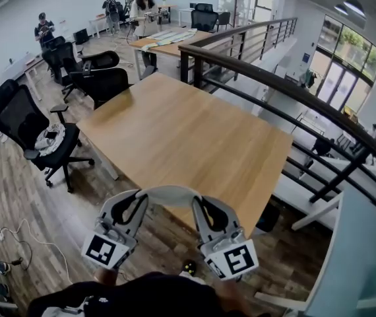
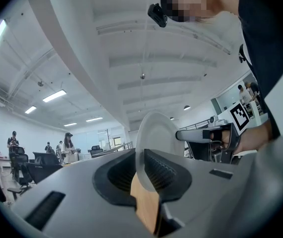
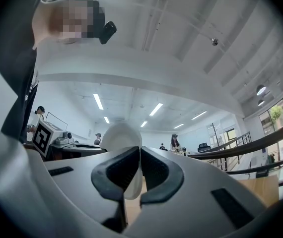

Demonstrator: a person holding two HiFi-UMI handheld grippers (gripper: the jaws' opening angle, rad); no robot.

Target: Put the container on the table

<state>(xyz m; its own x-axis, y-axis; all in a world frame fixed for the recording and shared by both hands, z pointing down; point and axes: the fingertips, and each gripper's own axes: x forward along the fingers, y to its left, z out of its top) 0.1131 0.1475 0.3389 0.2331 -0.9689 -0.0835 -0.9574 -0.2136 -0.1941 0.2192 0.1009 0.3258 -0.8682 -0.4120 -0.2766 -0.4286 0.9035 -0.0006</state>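
While pointing roughly level toward the table (image 1: pixel 188 137), the left gripper (image 1: pixel 137 202) and right gripper (image 1: pixel 203 207) are each pinching the container (image 1: pixel 169 193) by its rim, seemingly over the table's near edge.

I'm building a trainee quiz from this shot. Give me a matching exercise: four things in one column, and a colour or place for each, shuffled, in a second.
1. container
2. table
3. nearest chair
4. railing

a. black, left of the table
b. light wood
c. white, clamped on two sides
d. dark, along the table's right edge

Pairs: 1-c; 2-b; 3-a; 4-d
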